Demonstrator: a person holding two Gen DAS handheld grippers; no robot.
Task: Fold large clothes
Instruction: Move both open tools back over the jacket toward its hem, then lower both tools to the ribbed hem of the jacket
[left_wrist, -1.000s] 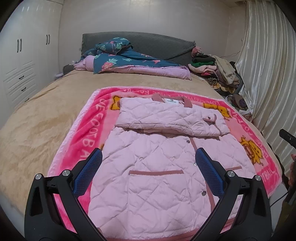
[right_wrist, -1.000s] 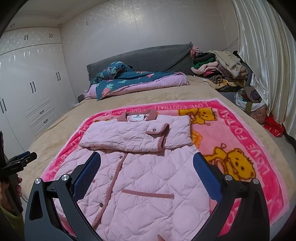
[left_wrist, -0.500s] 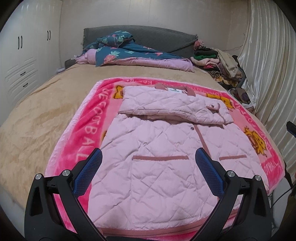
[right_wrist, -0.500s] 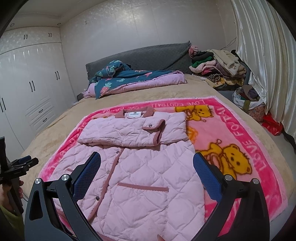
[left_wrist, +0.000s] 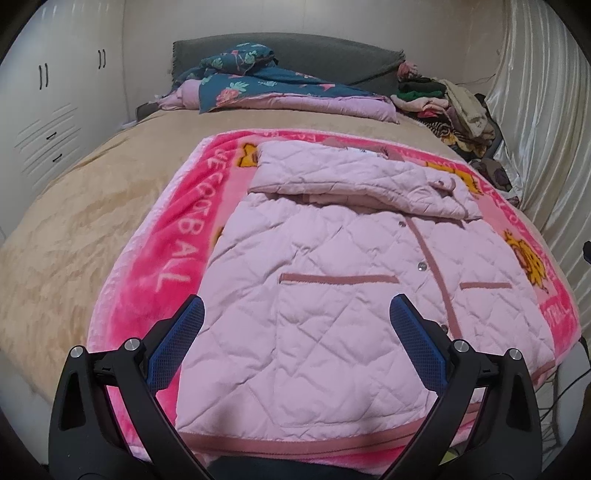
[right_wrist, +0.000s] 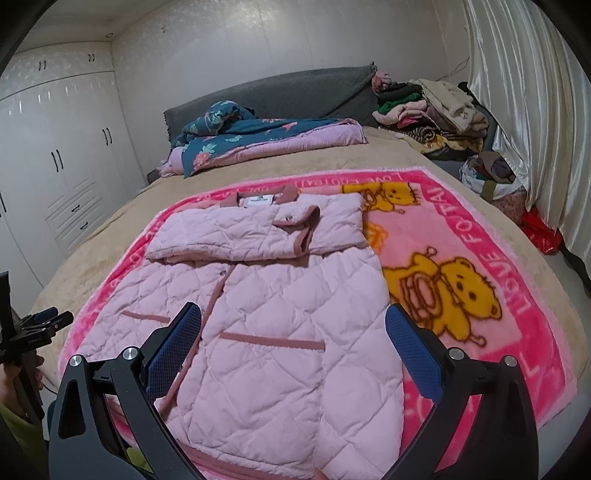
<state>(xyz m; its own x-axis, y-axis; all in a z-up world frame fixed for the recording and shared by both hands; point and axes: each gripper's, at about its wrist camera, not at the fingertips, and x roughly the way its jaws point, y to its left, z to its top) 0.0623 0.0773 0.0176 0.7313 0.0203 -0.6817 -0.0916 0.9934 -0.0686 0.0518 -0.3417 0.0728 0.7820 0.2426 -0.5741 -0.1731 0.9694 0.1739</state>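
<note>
One quilted pink jacket (left_wrist: 332, 295) — diamond-stitched, with dusty-rose trim and snap buttons — lies flat on a fleecy pink cartoon-print blanket (right_wrist: 461, 258) spread over the tan bed (left_wrist: 92, 221). Its sleeves are folded across the chest. Left tool (left_wrist: 297, 314) and right tool (right_wrist: 293, 321) hover above the jacket's lower half, blue mesh-textured pads (left_wrist: 417, 350) spread wide — gripping nothing.

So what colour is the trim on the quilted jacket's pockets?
Dusty rose, darker than the pale pink jacket; clearest in the left wrist view.
</note>
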